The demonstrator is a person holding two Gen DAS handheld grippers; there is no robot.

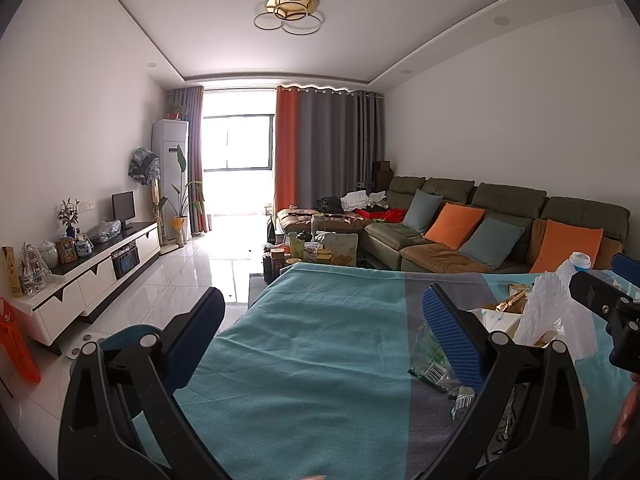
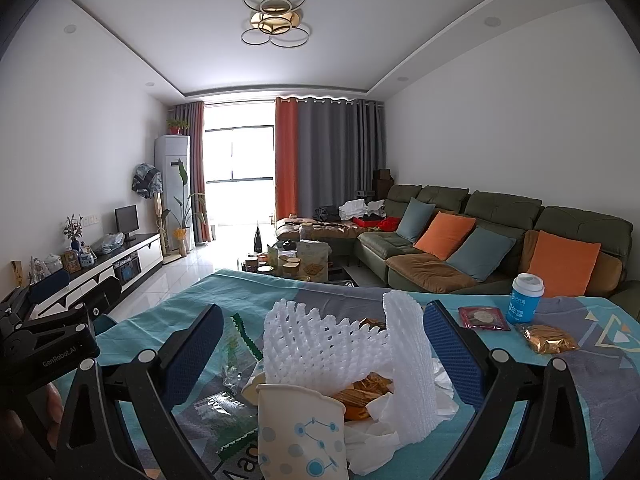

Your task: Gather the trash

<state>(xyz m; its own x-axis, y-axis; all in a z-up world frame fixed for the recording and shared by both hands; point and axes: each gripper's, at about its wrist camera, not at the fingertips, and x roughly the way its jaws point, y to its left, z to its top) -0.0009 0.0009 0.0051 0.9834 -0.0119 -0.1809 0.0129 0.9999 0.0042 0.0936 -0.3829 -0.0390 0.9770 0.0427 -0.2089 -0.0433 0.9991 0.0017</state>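
Observation:
A pile of trash lies on a table covered with a teal and grey cloth (image 2: 160, 320). In the right wrist view, white foam fruit netting (image 2: 344, 344), a crushed paper cup (image 2: 300, 432), gold wrappers (image 2: 362, 394), white tissue (image 2: 384, 440) and green-edged clear wrappers (image 2: 236, 344) sit between the open fingers of my right gripper (image 2: 322, 354). A blue and white cup (image 2: 526, 298), a dark red sachet (image 2: 482, 318) and a gold wrapper (image 2: 548, 338) lie further right. My left gripper (image 1: 320, 328) is open and empty over bare cloth (image 1: 320, 340), with the netting (image 1: 548, 312) to its right.
A green sofa (image 2: 500, 216) with orange and blue cushions runs along the right. A cluttered coffee table (image 2: 296, 260) stands beyond the cloth-covered table. A white TV cabinet (image 1: 100, 272) lines the left wall, with tiled floor (image 1: 180, 280) between.

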